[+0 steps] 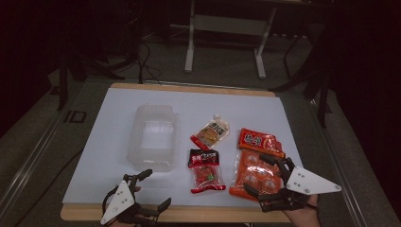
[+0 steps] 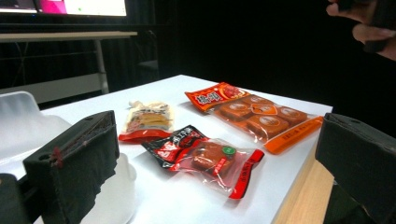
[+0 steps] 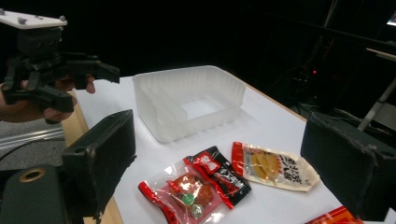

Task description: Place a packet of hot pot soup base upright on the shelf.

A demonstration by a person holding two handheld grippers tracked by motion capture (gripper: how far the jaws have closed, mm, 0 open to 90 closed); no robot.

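Right gripper hangs jaws spread over the near end of the big orange clear-window plastic snack pack, near right on the table; light, floppy, slippery film; I'd pinch the sealed edge; left gripper open too, holding nothing.

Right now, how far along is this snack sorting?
Nothing looks done: the tub holds nothing, and all three packets lie on the table. In hand: the right hand-held gripper, open, hovers over the orange packet. The left hand-held gripper waits open. Left: the red packet and pale packet too.
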